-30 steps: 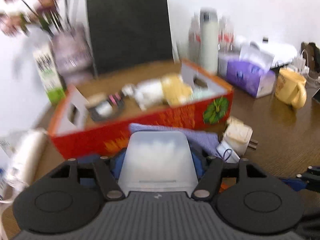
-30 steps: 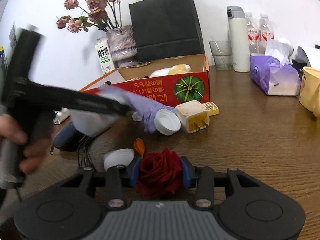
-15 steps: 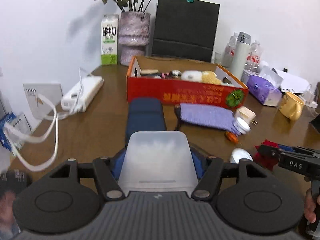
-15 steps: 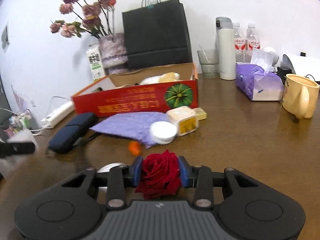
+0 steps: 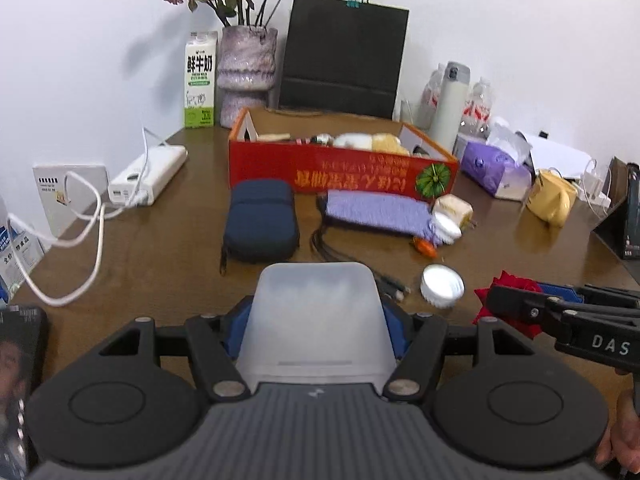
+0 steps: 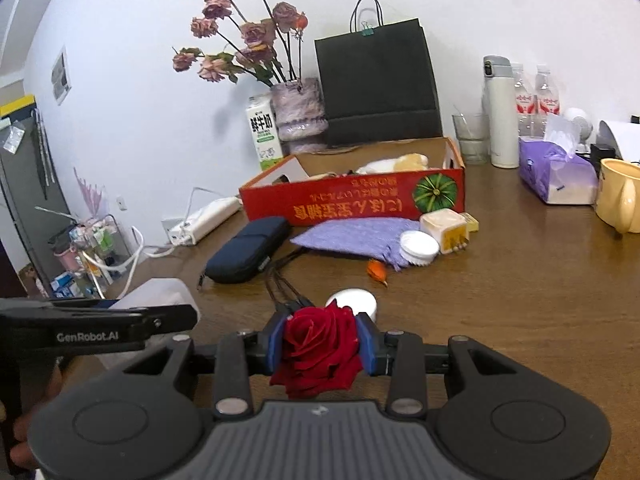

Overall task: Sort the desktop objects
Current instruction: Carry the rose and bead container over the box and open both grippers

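The rose (image 6: 318,346) is pinched in the right gripper (image 6: 320,344), near and low over the table (image 6: 520,300); the left gripper (image 5: 316,320) clamps a frosted tub (image 5: 318,316). Carry both level toward the far red box (image 6: 360,204), keeping the squeeze on the petals light.

A translucent white plastic tub (image 5: 318,320) sits clamped between the blue-padded fingers (image 5: 236,334) of the left gripper (image 5: 318,330), above the desk (image 5: 160,248). A deep red rose bloom (image 6: 318,346) is pinched in the right gripper (image 6: 320,344). On the desk lie a navy zip case (image 5: 260,226), a lilac knitted cloth (image 5: 376,214), two white round lids (image 5: 442,285) (image 5: 448,228), a cream plug adapter (image 5: 452,208) and a small orange piece (image 5: 425,246), all near the red cardboard box (image 5: 340,174).
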A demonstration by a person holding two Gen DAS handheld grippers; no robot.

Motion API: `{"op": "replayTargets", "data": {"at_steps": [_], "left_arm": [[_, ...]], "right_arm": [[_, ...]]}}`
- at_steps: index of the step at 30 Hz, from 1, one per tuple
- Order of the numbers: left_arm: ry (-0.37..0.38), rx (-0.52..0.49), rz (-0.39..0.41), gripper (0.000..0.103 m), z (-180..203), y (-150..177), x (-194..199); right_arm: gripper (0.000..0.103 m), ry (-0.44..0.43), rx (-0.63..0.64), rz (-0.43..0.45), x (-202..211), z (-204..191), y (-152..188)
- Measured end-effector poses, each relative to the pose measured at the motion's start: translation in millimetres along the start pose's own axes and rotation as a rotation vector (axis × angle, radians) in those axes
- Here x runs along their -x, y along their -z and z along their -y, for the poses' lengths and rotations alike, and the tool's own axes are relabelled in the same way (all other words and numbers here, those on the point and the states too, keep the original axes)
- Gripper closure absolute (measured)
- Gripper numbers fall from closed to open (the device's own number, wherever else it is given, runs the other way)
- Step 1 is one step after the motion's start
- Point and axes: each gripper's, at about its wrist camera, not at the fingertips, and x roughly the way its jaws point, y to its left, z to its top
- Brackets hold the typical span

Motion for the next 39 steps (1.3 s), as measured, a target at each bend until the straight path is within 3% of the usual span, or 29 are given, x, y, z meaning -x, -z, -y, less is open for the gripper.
{"op": "replayTargets", "data": {"at_steps": [5,9,12,15,20,23,27,29,34,39], "left_arm": [[0.047,0.008,0.059,0.037,-11,-67,-16],[0.109,-0.006,0.086,0.037,-17,-156,-48],[0.125,-0.009,0.019,0.037,-19,-214,-100],[0.099,-0.008,-0.072,0.037,-23,-249,-160],[0.007,-0.025,-0.211,0.037,-31,-250,-249],[-0.004,-0.005,-0.271,0.037,-39,-238,-282],[0.037,-0.061,-0.338,0.037,-37,-222,-301],[0.037,-0.066,-0.321,0.037,-40,-224,-300],[0.023,-0.003,-0.259,0.033,-54,-248,-284],[-0.014,0.018,-0.209,0.019,-58,-258,-253]], "right_arm": [[0.067,-0.044,0.018,0.052,-10,4,-50],[0.067,-0.056,0.069,0.119,-31,5,-118],[0.067,-0.063,0.063,0.137,-64,15,-174],[0.067,-0.072,-0.015,0.079,-121,33,-228],[0.067,-0.064,-0.166,-0.099,-236,65,-274],[0.067,0.002,-0.152,-0.185,-303,69,-275],[0.061,0.085,-0.11,-0.315,-372,67,-256],[0.058,0.105,-0.091,-0.333,-384,65,-250],[0.052,0.091,-0.11,-0.265,-365,68,-261],[0.043,0.107,-0.086,-0.221,-320,69,-273]]}}
